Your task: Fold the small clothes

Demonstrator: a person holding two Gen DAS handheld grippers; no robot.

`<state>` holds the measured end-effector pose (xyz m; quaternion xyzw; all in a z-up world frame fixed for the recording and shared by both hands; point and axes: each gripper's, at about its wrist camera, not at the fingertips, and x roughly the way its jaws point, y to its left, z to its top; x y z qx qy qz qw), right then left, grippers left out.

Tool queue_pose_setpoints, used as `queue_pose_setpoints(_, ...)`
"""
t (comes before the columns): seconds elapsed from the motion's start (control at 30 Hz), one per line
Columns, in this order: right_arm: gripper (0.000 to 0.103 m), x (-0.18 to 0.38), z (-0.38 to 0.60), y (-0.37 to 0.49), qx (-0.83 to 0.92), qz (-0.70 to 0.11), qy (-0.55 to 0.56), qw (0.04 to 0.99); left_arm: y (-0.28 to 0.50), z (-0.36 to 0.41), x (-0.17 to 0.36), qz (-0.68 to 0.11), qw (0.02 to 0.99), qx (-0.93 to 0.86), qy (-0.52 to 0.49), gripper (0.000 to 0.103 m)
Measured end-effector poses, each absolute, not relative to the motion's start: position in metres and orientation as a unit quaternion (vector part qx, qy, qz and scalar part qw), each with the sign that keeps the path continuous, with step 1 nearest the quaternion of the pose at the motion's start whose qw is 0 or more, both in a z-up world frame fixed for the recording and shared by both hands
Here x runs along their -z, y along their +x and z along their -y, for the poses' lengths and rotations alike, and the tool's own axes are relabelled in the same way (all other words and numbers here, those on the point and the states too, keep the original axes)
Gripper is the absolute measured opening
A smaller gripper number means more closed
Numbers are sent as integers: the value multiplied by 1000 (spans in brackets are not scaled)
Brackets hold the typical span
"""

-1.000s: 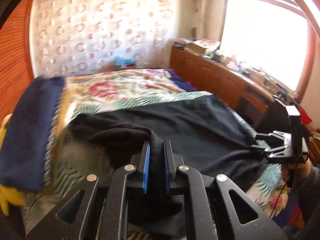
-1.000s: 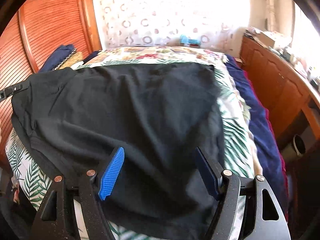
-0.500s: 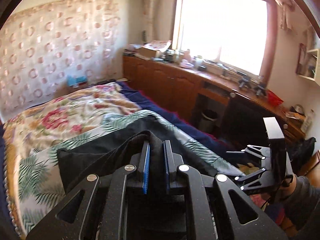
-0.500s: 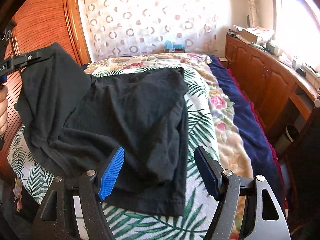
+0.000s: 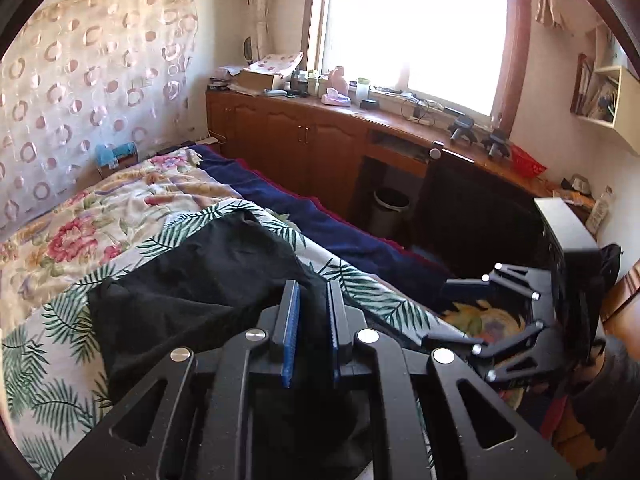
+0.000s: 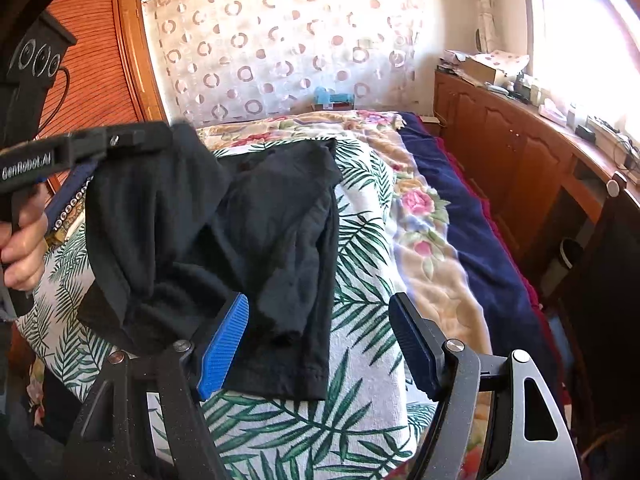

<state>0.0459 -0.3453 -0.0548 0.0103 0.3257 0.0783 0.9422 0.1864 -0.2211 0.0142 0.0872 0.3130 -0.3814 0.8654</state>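
Note:
A black garment [image 6: 280, 220] lies on the palm-leaf bed cover [image 6: 360, 280], with one side lifted and folded over the rest. My left gripper [image 6: 172, 138] holds that lifted edge up at the left, and the cloth hangs from its tip. In the left wrist view, black cloth [image 5: 192, 288] runs between the blue pads of the left gripper [image 5: 312, 292], whose jaws are opening slightly. My right gripper [image 6: 320, 308] stands open just above the garment's near hem, with nothing pinched. The right gripper [image 5: 444, 310] also shows at the bed's right edge, apart from the cloth.
A dark blue blanket [image 6: 460, 220] runs along the bed's right side. Beyond it stand a wooden cabinet [image 5: 300, 140] with clutter on top and a waste bin [image 5: 390, 208]. A slatted wooden wardrobe [image 6: 100, 72] is on the left. A hand [image 6: 20, 248] grips the left tool.
The left gripper has carried the garment's edge up and across to the right, so the spread cloth is now doubled over and narrower. The right gripper has drawn back, still open.

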Motion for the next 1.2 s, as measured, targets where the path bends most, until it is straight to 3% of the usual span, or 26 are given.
queue_pose_setpoints(0.03, 74, 54, 347, 47, -79, -326, 10, 942, 185, 218, -15, -311, 867, 379, 88, 22)
queue_pose_setpoints(0.07, 74, 53, 347, 47, -78, -325, 10, 942, 183, 214, -17, -310, 868, 379, 86, 35)
queue_pose_setpoints(0.2, 75, 47, 345, 51, -78, -320, 10, 944, 179, 192, -19, -304, 875, 369, 77, 60)
queue_pose_setpoints(0.23, 75, 45, 344, 52, -78, -317, 8, 945, 179, 186, -17, -307, 877, 361, 78, 74)
queue_pose_setpoints(0.27, 74, 44, 343, 53, -79, -316, 7, 946, 178, 178, -15, -305, 881, 353, 76, 80)
queue_pose_setpoints(0.67, 74, 41, 294, 89, -132, -310, -33, 941, 176, 85, 35, -354, 896, 264, 47, 80)
queue_pose_setpoints(1.2, 74, 50, 182, 186, -259, -350, -118, 892, 182, 16, 52, -355, 911, 209, 6, 80)
